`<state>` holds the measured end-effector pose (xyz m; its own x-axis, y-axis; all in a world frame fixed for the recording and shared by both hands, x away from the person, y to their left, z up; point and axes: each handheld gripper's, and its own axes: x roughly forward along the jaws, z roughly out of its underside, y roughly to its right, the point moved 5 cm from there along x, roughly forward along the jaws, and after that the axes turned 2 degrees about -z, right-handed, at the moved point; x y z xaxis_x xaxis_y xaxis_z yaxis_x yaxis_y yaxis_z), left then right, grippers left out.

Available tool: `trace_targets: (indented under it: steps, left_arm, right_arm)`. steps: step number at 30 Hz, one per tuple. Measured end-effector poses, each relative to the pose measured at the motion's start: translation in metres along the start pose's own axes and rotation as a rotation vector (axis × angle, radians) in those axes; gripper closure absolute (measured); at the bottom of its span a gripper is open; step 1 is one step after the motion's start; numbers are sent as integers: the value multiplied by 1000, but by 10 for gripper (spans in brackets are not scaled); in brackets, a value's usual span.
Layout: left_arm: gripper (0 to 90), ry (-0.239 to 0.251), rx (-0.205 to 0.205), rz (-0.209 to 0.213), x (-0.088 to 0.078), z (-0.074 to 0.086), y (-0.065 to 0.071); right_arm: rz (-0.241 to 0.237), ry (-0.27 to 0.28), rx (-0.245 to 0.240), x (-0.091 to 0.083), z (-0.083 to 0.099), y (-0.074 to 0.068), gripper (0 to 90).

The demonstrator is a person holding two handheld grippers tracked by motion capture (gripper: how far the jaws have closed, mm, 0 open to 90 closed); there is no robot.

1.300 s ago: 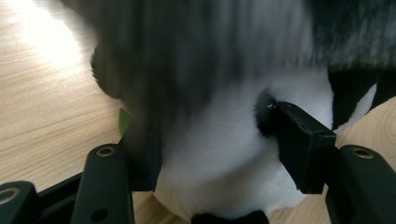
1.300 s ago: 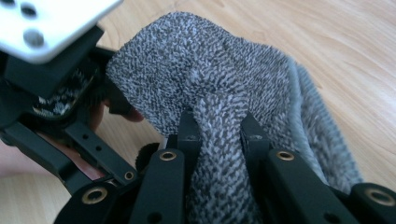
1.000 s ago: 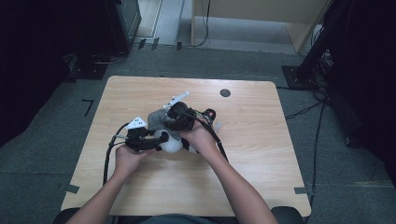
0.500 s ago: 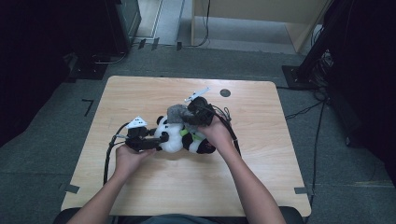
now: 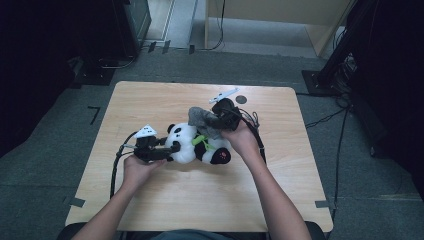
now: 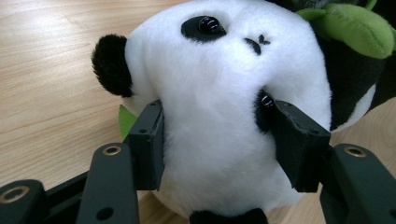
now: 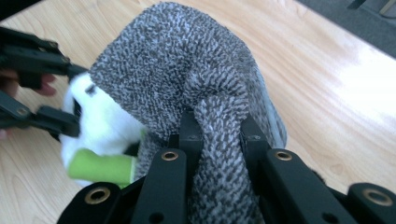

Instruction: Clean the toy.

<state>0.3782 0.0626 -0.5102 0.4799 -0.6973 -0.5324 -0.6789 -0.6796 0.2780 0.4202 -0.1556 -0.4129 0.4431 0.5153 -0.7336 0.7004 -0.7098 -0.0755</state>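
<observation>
A black-and-white panda plush lies on its side mid-table, holding a green leaf. My left gripper is shut on the panda's head, with its pads pressed into the white fur on both sides. A grey knitted cloth hangs over the panda's body. My right gripper is shut on a fold of that cloth, just above the plush. In the right gripper view the panda and the left gripper show at the left.
The wooden table has a small dark round hole near its far edge. Black cables trail from both grippers across the tabletop. Dark equipment and cables stand on the grey floor around the table.
The right gripper has moved right and toward the far edge, pulling the grey cloth with it. More of the panda's white body is uncovered. The left gripper stayed on the head.
</observation>
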Motion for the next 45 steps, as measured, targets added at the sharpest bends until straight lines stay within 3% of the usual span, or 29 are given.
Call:
trace_targets:
  steps: [9, 16, 22, 24, 28, 33, 36, 45]
  left_arm:
    - [416, 2, 3, -2, 0, 0, 0]
    - [408, 7, 10, -7, 0, 0, 0]
    - [409, 1, 13, -23, 0, 1, 1]
    - [412, 1, 13, -20, 0, 1, 1]
    - [430, -19, 13, -23, 1, -2, 3]
    - [433, -22, -3, -20, 1, -2, 2]
    - [432, -21, -8, -17, 1, -2, 2]
    - [433, -16, -17, -14, 2, -3, 2]
  right_arm:
    - [-57, 71, -50, -1, -35, -36, 778]
    - [-112, 29, -66, 33, -43, -62, 772]
    - [-121, -52, -82, 73, -28, -72, 773]
    - [-135, -26, -75, 73, -25, -71, 774]
    - [-145, -36, -67, 67, -21, -63, 777]
    - [-74, -33, -73, 53, -11, -41, 777]
    - [-78, -33, -24, 45, 0, -26, 779]
    - [-28, -22, -40, 27, 6, -7, 780]
